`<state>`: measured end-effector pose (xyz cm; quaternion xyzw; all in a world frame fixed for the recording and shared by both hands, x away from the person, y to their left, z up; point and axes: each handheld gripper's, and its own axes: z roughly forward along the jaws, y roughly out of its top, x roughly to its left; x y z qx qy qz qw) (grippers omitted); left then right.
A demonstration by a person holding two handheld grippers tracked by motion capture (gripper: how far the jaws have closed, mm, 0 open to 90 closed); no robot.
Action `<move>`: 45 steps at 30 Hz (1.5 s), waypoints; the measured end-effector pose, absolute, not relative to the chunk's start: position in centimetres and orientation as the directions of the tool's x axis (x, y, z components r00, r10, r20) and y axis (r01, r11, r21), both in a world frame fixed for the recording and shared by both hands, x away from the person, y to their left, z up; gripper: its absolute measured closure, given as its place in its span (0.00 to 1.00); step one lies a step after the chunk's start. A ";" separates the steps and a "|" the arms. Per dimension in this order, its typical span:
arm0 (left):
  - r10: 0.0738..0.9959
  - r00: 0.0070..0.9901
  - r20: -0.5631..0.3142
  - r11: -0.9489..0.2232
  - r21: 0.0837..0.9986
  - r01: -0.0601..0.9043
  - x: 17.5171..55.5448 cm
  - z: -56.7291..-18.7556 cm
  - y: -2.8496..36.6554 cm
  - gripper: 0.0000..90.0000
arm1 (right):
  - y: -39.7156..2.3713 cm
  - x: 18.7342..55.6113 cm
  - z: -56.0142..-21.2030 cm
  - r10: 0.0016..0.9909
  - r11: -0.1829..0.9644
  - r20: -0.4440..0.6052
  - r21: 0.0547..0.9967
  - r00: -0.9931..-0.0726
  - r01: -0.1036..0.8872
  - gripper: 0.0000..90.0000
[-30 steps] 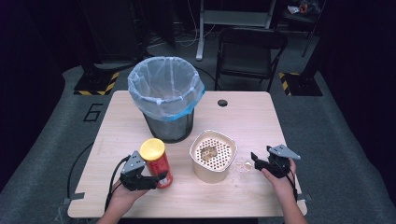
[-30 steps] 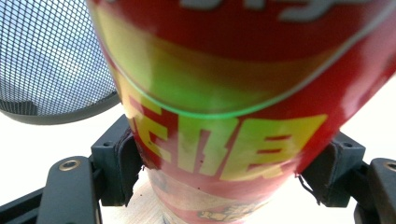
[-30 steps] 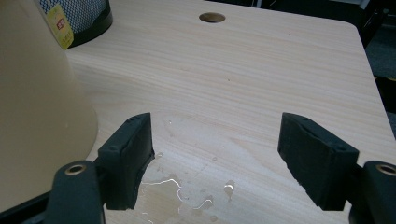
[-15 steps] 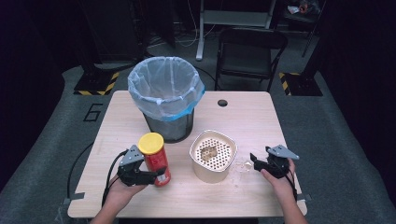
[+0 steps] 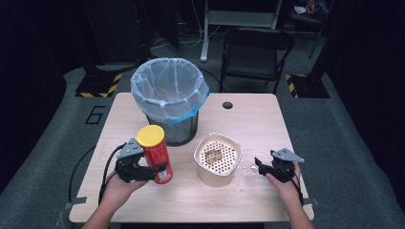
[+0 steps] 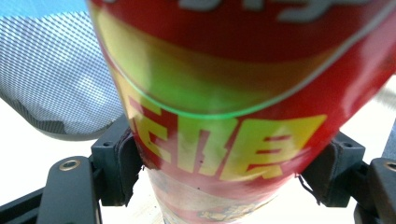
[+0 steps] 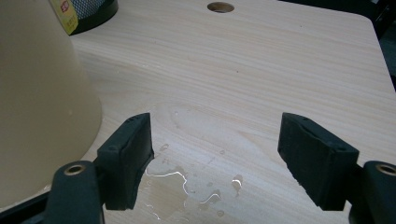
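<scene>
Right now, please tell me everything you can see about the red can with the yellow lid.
The red can is a tall cylinder, looks like a cardboard snack tube, with a yellow lid and yellow lettering on a glossy red wrap. The lid is on. It stands roughly upright, slightly tilted, clamped low on its body by the left gripper, in front of the mesh trash bin. Whether its base touches the table is unclear.

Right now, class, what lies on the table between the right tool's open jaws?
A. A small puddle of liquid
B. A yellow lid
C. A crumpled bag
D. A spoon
A: the right tool stands open over a small puddle on the table.
</scene>
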<state>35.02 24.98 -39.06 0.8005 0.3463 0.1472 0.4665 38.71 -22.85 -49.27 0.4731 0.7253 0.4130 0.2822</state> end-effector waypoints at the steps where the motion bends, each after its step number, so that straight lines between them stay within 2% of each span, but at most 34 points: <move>1: 0.694 0.715 -0.085 -0.323 0.851 0.414 35.0 -38.7 25.0 0.27 | -22.9 38.7 -49.3 0.920 0.212 -0.021 0.865 -0.391 0.454 0.29; 28: 0.711 0.703 -0.006 -0.356 0.859 0.368 35.5 -27.4 24.8 0.27 | -22.8 38.8 -49.5 0.917 0.228 -0.028 0.856 -0.399 0.464 0.29; 45: 0.701 0.712 -0.020 -0.362 0.851 0.381 36.9 -23.7 24.1 0.27 | -22.7 38.8 -49.5 0.912 0.234 -0.030 0.856 -0.408 0.461 0.29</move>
